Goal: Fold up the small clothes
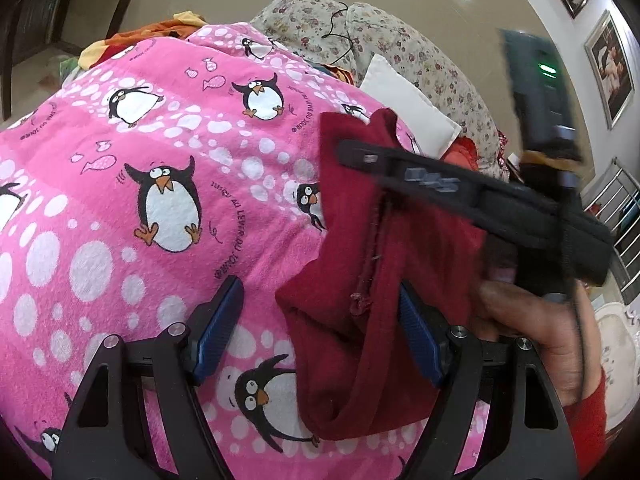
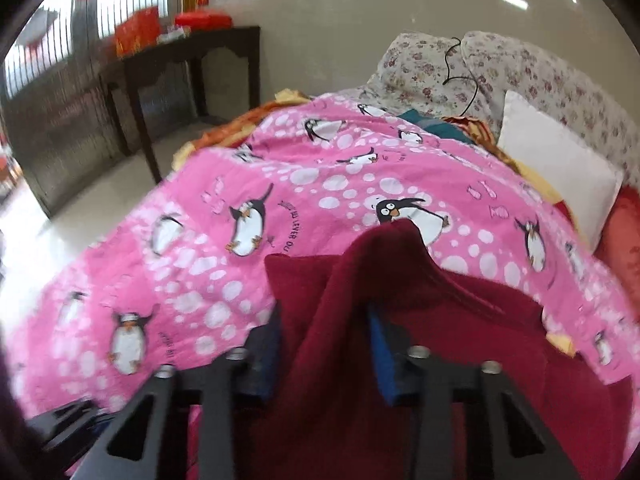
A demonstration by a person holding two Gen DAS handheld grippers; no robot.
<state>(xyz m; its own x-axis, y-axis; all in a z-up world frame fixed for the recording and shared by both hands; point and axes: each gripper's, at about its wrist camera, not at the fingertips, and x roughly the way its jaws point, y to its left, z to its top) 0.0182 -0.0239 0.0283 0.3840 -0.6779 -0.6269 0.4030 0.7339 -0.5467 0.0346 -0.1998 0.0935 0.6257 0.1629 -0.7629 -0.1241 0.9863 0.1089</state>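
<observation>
A dark red garment hangs above the pink penguin blanket on the bed. In the left wrist view my left gripper is open; the cloth drapes between its blue pads and over the right pad. My right gripper comes in from the right with the cloth's upper edge against it. In the right wrist view the red garment drapes between and over my right gripper's fingers, which stand apart. The blue pad shows beside the cloth.
A white pillow and floral cushions lie at the bed's far right. An orange-yellow cloth lies at the far edge. A dark wooden table stands on the left beyond the bed.
</observation>
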